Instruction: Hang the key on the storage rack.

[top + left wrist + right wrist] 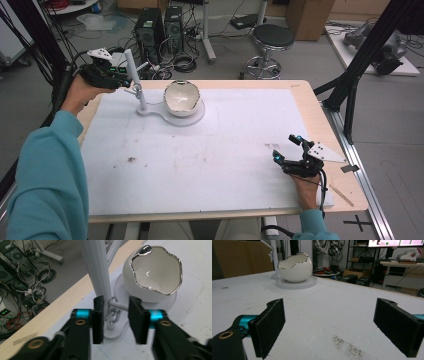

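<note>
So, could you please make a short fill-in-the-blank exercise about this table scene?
1. The white bowl, shaped like a cracked eggshell, has a rim of ____ colour.
2. The bowl sits on the round base of a white ____.
3. The jaws of the right gripper stand wide ____.
4. The left gripper has its jaws on either side of a small peg on the stand's ____.

Missing words: silver; stand; open; post

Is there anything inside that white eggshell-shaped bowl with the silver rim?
The eggshell bowl looks empty: the left gripper view shows smooth white inner wall with only a light reflection. Its very bottom is hidden behind the jagged silver rim, so something small lying there cannot be ruled out.
</note>
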Available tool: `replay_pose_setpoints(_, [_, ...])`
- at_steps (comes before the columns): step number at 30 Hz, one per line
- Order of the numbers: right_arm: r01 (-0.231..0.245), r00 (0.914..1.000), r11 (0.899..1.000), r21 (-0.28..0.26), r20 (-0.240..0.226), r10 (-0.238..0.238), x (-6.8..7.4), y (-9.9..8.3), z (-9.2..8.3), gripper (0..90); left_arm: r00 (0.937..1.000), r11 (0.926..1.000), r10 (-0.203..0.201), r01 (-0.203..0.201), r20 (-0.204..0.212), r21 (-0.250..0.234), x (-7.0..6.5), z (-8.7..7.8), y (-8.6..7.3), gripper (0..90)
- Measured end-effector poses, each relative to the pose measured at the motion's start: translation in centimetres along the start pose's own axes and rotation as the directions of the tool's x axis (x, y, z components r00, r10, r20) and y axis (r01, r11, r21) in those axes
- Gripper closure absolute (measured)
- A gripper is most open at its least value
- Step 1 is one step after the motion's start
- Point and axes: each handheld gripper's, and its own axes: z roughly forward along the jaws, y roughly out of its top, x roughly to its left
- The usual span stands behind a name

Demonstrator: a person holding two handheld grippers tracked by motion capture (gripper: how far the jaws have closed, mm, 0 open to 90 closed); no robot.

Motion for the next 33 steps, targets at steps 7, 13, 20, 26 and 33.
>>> replay_pose_setpoints(7, [0.003,1.0,1.0,-0.002,0.004,-0.003,0.0,0.0,0.0,9.8,0.9985,0.9931,-0.006,0.0,-0.054,-0.117,-1.0,-1.0,-0.5,7.8])
replay_pose_setpoints(13, [-0.002,1.0,1.0,-0.01,0.006,0.003,0.0,0.0,-0.1,9.8,0.9989,0.9766,-0.005,-0.005,-0.046,-0.215,-2.9,-2.5,-1.1,1.6])
replay_pose_setpoints(20, [-0.003,1.0,1.0,-0.011,0.002,0.003,0.0,0.0,-0.1,9.8,0.9997,0.9422,0.023,-0.022,0.0,-0.334,-6.1,-4.0,-2.3,1.7])
replay_pose_setpoints(26, [-0.001,1.0,1.0,-0.013,0.002,0.001,-0.1,0.0,-0.1,9.8,0.9995,0.9104,0.026,-0.018,0.015,-0.413,-9.3,-4.7,-5.6,1.6])
replay_pose_setpoints(33, [-0.001,1.0,1.0,-0.011,0.003,0.001,0.0,0.0,-0.1,9.8,0.9995,0.8827,0.017,-0.003,0.026,-0.47,-13.0,-5.3,-10.8,1.7])
